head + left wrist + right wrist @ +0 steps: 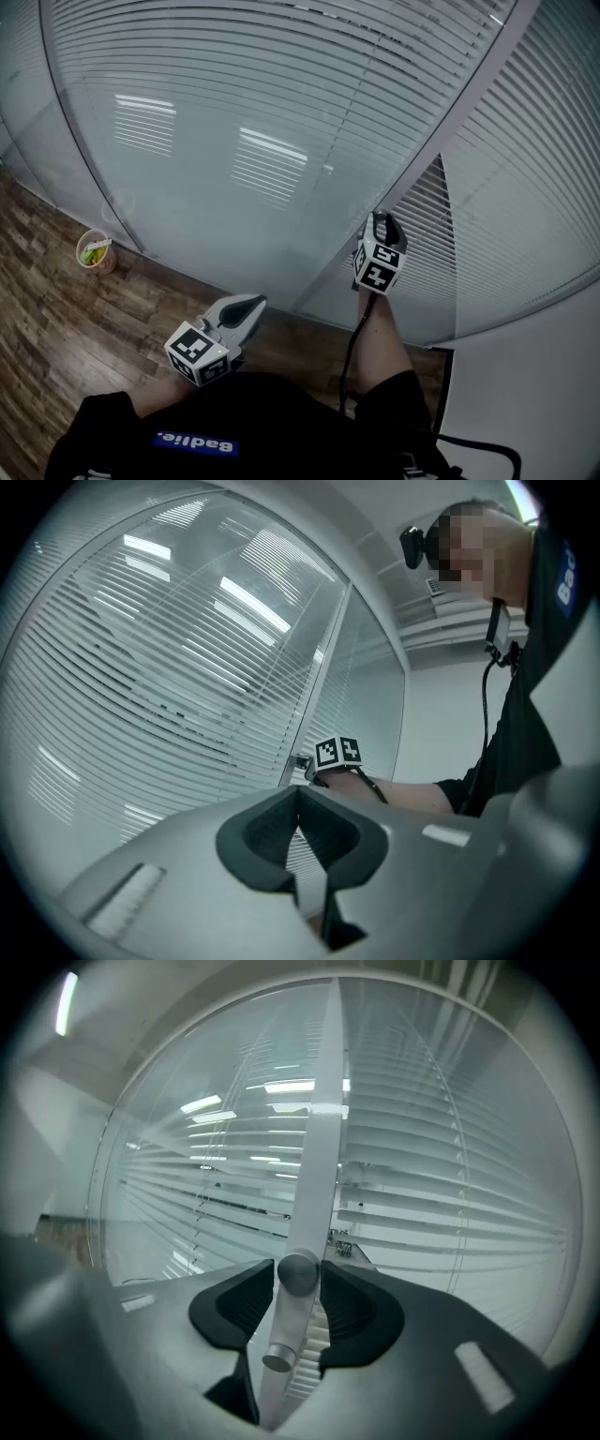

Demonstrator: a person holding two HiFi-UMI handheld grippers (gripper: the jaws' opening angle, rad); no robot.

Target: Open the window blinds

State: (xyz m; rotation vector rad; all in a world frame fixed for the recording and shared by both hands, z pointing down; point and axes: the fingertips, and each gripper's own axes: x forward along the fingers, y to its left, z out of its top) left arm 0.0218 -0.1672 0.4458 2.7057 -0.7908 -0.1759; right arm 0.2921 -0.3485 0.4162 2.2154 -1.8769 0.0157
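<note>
1. Two round metal knobs stud the pale vertical frame post (314,1166): the upper knob (298,1274) and, nearer you, the lower knob (278,1357).
2. Your right gripper (298,1262) brackets the upper knob with its ribbed pads parted just beside the rim. I judge it isn't clamped.
3. That knob's axis runs along your jaws, so turning it means rolling your wrist.
4. The blinds (281,84), thin horizontal slats behind smooth glass (197,216), spread left and right of the post.
5. Your left gripper (300,794) sits low and left, well apart, with its jaws closed on nothing.

Small cup (94,251) on wood-plank floor (47,328); white wall (534,394) at right.
</note>
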